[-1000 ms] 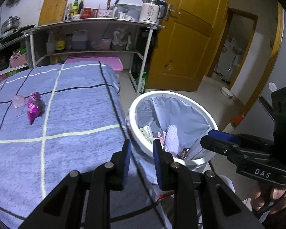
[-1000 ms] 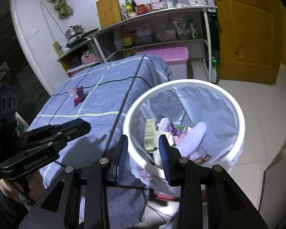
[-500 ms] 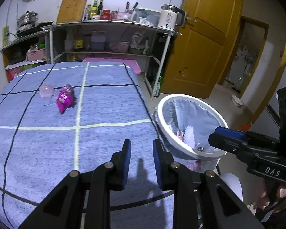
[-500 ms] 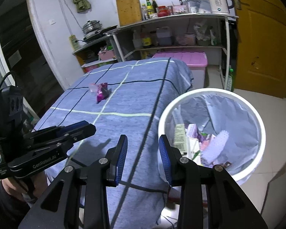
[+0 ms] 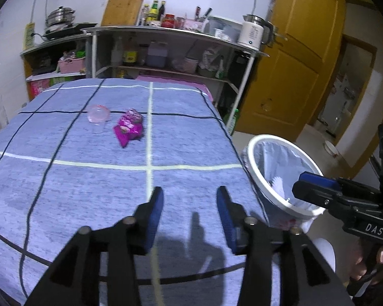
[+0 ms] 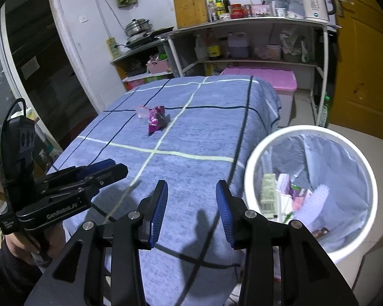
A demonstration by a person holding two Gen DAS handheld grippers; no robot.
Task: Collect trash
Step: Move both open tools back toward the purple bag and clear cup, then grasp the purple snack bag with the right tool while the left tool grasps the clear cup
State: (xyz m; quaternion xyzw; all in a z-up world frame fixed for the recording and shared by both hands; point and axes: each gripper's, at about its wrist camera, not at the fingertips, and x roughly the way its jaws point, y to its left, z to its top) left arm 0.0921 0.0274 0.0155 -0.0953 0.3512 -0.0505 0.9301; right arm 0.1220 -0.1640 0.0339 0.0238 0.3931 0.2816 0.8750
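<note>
Two pieces of trash lie side by side on the far half of the blue checked tablecloth: a crumpled magenta snack wrapper and, just to its left, a clear plastic cup tipped on its side. Your left gripper has its jaws opening with nothing between them, and your right gripper is opening and bare too, so both are free to pick. Both hover over the near edge of the cloth, well short of the trash. Take the cup with the left and the wrapper with the right, since that matches how they lie. Come down at an angle so one finger slides under each piece rather than pressing it into the cloth. Squeeze the cup gently, as thin plastic will likely buckle or skid away. The white bin with its grey liner stands off the table's right side, already holding some packaging.
</note>
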